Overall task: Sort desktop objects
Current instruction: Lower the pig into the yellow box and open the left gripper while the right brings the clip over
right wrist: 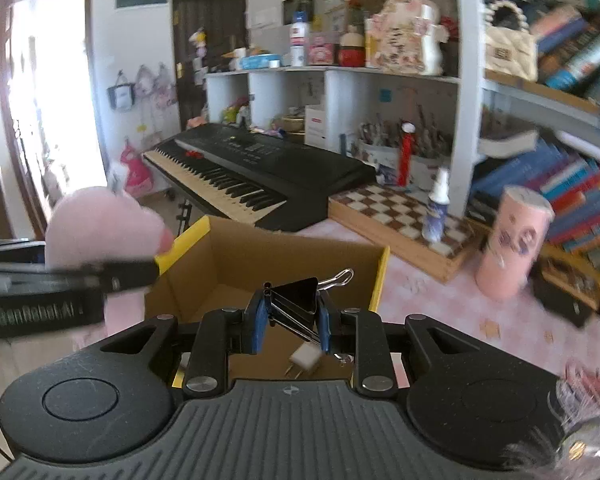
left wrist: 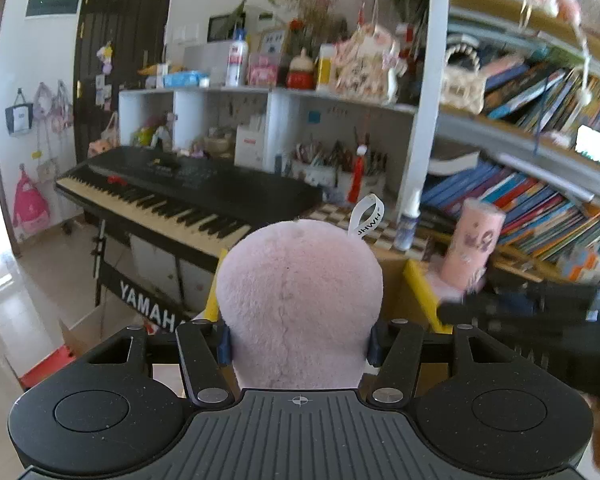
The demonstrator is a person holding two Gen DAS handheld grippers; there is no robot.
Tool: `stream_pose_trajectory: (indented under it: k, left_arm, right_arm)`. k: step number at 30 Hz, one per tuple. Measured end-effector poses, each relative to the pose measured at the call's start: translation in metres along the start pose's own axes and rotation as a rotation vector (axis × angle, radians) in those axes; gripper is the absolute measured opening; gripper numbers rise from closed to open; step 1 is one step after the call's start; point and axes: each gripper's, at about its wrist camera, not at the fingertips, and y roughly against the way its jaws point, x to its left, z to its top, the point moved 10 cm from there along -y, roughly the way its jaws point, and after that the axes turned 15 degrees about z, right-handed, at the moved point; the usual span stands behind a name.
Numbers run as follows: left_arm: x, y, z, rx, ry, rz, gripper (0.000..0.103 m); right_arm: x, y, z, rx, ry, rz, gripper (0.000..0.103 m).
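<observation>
- The left gripper (left wrist: 298,346) is clenched on a pink plush toy (left wrist: 298,296), held in the air beside the cardboard box (right wrist: 260,256); soft and light, it squashes, so a grip across its middle suits.
- The right gripper (right wrist: 292,330) pinches a black binder clip (right wrist: 296,300) above the box: stiff, light, its wire handles likely slippery.
- Inside the box lies a white plug adapter (right wrist: 305,358).
- A pink cylinder tin (right wrist: 512,240) stands on the desk (right wrist: 440,320), towards the bookshelf edge.

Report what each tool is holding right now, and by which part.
The left tool grips the pink plush toy across its sides. The right tool clamps the black binder clip by its body, wire handles sticking out.
</observation>
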Motion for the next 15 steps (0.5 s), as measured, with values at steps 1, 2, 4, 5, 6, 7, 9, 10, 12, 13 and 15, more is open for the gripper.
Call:
stream_pose_trajectory:
  k: [1, 2, 4, 5, 6, 7, 9, 10, 12, 13, 15]
  left_arm:
    - [-0.002, -0.007, -0.002, 0.014, -0.006, 0.008, 0.057]
    - [-0.005, -0.015, -0.004, 0.03, -0.012, 0.015, 0.057]
    - [-0.01, -0.029, -0.008, 0.059, -0.026, 0.027, 0.057]
    - [-0.012, -0.035, -0.01, 0.073, -0.037, 0.036, 0.057]
    - [-0.014, -0.041, -0.012, 0.088, -0.049, 0.043, 0.057]
    - [-0.016, -0.047, -0.014, 0.103, -0.06, 0.05, 0.057]
    - [-0.019, -0.058, -0.019, 0.134, -0.081, 0.065, 0.057]
    - [-0.02, -0.063, -0.022, 0.151, -0.093, 0.071, 0.057]
    - [-0.023, -0.07, -0.028, 0.177, -0.108, 0.082, 0.058]
    - [-0.024, -0.073, -0.031, 0.191, -0.112, 0.087, 0.058]
    - [-0.025, -0.078, -0.035, 0.212, -0.118, 0.09, 0.058]
  right_arm:
    - [-0.004, -0.008, 0.004, 0.013, 0.015, 0.009, 0.023]
    - [-0.009, -0.017, 0.007, 0.029, 0.032, 0.02, 0.023]
    - [-0.017, -0.033, 0.01, 0.064, 0.067, 0.038, 0.023]
    - [-0.02, -0.041, 0.011, 0.086, 0.084, 0.049, 0.023]
    - [-0.023, -0.05, 0.011, 0.111, 0.105, 0.06, 0.023]
    - [-0.025, -0.059, 0.01, 0.139, 0.127, 0.07, 0.023]
    - [-0.029, -0.077, 0.007, 0.194, 0.18, 0.089, 0.023]
    - [-0.031, -0.085, 0.006, 0.221, 0.21, 0.097, 0.023]
    - [-0.032, -0.099, 0.002, 0.268, 0.264, 0.108, 0.023]
    - [-0.033, -0.104, 0.0, 0.288, 0.288, 0.116, 0.023]
    - [-0.035, -0.114, -0.004, 0.328, 0.338, 0.13, 0.023]
